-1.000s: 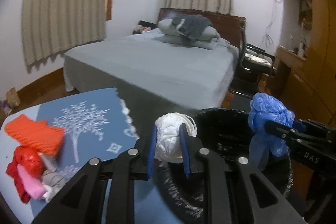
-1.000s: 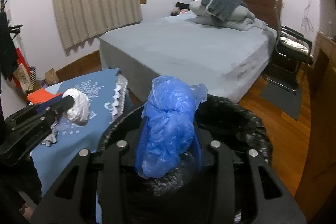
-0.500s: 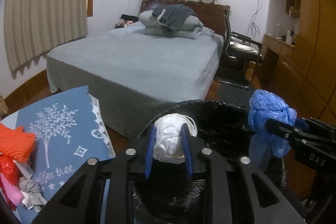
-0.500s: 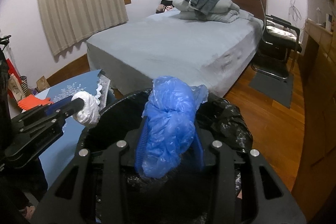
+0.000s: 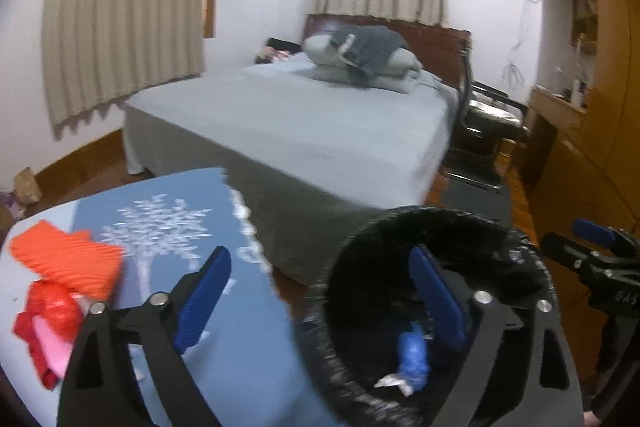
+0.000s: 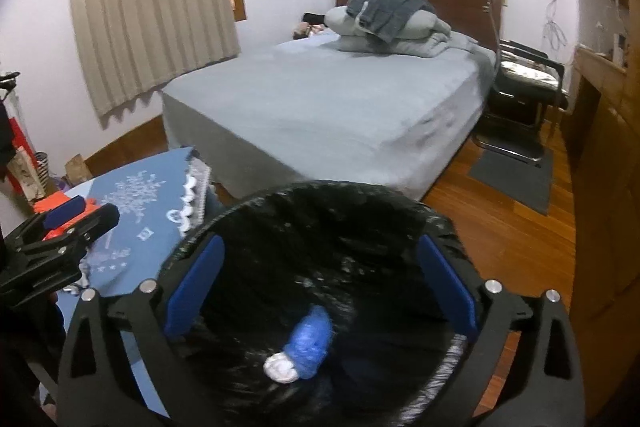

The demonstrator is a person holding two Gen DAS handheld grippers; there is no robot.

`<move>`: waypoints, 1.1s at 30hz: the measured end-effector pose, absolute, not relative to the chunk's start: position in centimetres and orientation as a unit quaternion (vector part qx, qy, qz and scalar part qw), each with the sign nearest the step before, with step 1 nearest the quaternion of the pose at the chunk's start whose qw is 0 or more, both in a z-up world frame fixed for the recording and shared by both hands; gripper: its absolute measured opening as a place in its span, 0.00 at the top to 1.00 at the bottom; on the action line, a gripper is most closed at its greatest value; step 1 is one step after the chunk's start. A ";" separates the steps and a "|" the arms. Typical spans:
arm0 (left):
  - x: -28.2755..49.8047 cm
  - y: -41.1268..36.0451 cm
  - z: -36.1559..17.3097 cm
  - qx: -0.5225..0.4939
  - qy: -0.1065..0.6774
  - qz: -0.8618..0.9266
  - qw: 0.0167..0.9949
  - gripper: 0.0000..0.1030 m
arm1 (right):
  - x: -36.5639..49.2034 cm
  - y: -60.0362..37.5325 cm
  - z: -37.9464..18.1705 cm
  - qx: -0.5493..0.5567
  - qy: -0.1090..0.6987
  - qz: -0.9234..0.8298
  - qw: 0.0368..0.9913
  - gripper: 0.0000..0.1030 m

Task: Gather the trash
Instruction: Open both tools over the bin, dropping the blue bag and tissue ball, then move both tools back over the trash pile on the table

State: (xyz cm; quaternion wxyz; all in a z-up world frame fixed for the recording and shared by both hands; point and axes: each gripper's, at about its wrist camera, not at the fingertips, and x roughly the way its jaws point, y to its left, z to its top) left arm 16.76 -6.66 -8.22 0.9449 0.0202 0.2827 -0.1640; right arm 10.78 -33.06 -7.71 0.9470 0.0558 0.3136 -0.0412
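A bin lined with a black bag (image 6: 328, 203) (image 5: 360, 239) stands beside the blue-clothed table. The blue plastic wad (image 6: 310, 341) (image 5: 414, 349) and the white paper wad (image 6: 280, 367) (image 5: 390, 381) lie at its bottom. My right gripper (image 6: 320, 283) is open and empty over the bin mouth. My left gripper (image 5: 320, 291) is open and empty, straddling the bin's left rim. An orange ribbed piece (image 5: 66, 263), a red wrapper (image 5: 48, 311) and a pink scrap (image 5: 50, 349) lie on the table at left.
The blue tablecloth with a white tree print (image 5: 160, 227) covers the table. A grey bed (image 6: 332, 99) stands behind it. A black chair (image 6: 524, 83) and wooden cabinets (image 5: 600, 131) are at the right. A dark mat (image 6: 516, 175) lies on the wooden floor.
Both grippers have opened. The white wad and the blue wad have dropped into the bin. The left gripper has shifted left, back towards the table.
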 end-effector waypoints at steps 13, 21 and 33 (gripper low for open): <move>14.7 6.4 -9.0 0.013 0.275 -0.009 0.961 0.09 | 14.6 -21.1 -8.3 0.029 0.302 0.080 0.949 0.07; 13.7 14.2 -11.2 0.006 0.290 0.066 0.955 0.09 | 16.7 -12.6 -10.1 -0.006 0.306 0.150 0.940 0.07; 13.0 21.0 -14.8 -0.024 0.322 0.125 0.938 0.12 | 18.3 -5.0 -13.8 -0.030 0.337 0.197 0.920 0.07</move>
